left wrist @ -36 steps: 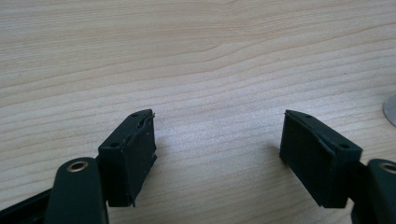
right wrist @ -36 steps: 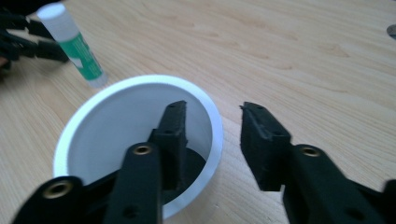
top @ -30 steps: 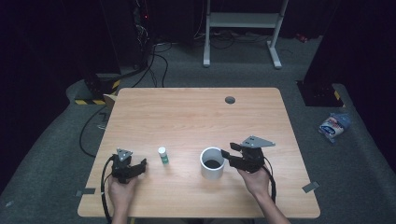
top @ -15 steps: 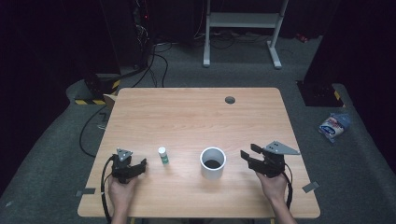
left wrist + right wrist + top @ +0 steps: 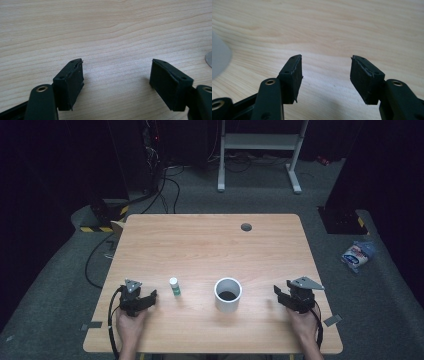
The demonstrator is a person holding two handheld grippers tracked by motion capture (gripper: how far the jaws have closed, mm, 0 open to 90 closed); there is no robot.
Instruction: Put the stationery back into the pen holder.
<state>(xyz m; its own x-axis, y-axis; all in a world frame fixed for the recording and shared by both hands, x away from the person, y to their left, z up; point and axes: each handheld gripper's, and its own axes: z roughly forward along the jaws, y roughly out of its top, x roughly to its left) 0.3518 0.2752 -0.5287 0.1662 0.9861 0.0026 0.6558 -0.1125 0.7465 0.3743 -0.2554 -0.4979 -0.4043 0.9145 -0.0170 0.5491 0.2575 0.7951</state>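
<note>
Two claws rest near the front edge of a wooden surface [image 5: 210, 245], seen from above. Between them stand a white cup [image 5: 228, 293] with something dark inside and, to its left, a small white bottle [image 5: 174, 286] with a green label, upright. The left claw [image 5: 148, 297] sits just left of the bottle, close but apart from it, where it was a second ago. The right claw [image 5: 278, 295] has changed: a second ago it was right up against the cup's right side, and now it has pulled away to the right and sits well apart from the cup, low over the surface. The cup stands in the same spot, upright and free. That suggests the right hand's work at the cup is over, perhaps a drop into it, and the bottle looks like the next thing to handle.

Seen from the left claw [image 5: 117, 72], both black pads stand wide apart over bare wood grain, with nothing between them; a pale curved edge shows at the far right.

Seen from the right claw [image 5: 325, 72], the jaws have just been opening and now stand fairly wide, empty, over bare wood. A blurred white shape at the left edge is probably the cup [image 5: 218, 60].
</note>
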